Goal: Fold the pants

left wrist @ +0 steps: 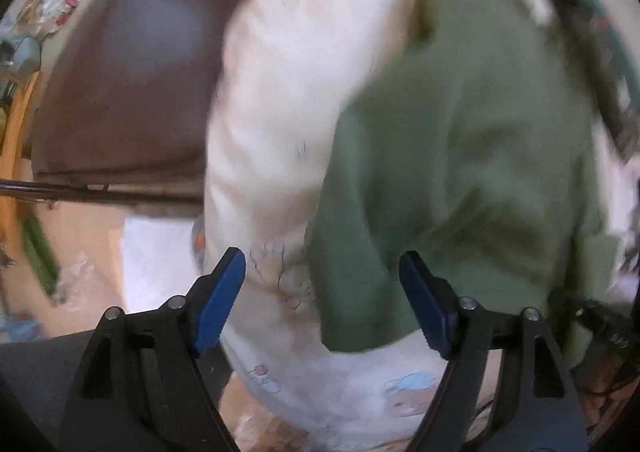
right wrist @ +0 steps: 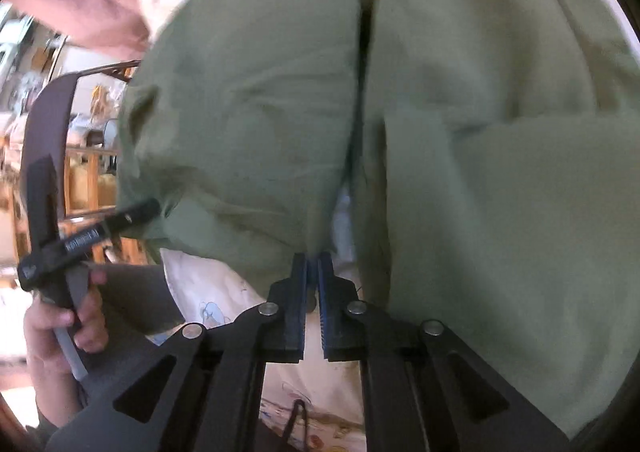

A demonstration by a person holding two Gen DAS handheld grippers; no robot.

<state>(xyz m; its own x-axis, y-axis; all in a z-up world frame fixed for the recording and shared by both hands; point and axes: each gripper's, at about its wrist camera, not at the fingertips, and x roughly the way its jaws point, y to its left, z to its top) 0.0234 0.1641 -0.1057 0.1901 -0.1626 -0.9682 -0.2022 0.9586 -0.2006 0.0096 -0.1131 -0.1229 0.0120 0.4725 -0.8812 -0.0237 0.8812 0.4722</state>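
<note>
Jaws on the left gripper (left wrist: pixel 322 284) stand wide with nothing between them, above the soft green pants (left wrist: pixel 452 156) lying on a white printed sheet (left wrist: pixel 280 92). Jaws on the right gripper (right wrist: pixel 313 272) pinch the pants' hem. Only the right view shows a hand (right wrist: pixel 64 316) holding the other gripper. A brown chair seat (left wrist: pixel 128 84) sits beside the sheet.

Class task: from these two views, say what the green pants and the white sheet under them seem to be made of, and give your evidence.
Pants: likely matte woven cotton; soft creases, stitched hem, no sheen.
Sheet: seems thin printed cotton; small cartoon prints, limp draping. Blur leaves the weave unclear.
</note>
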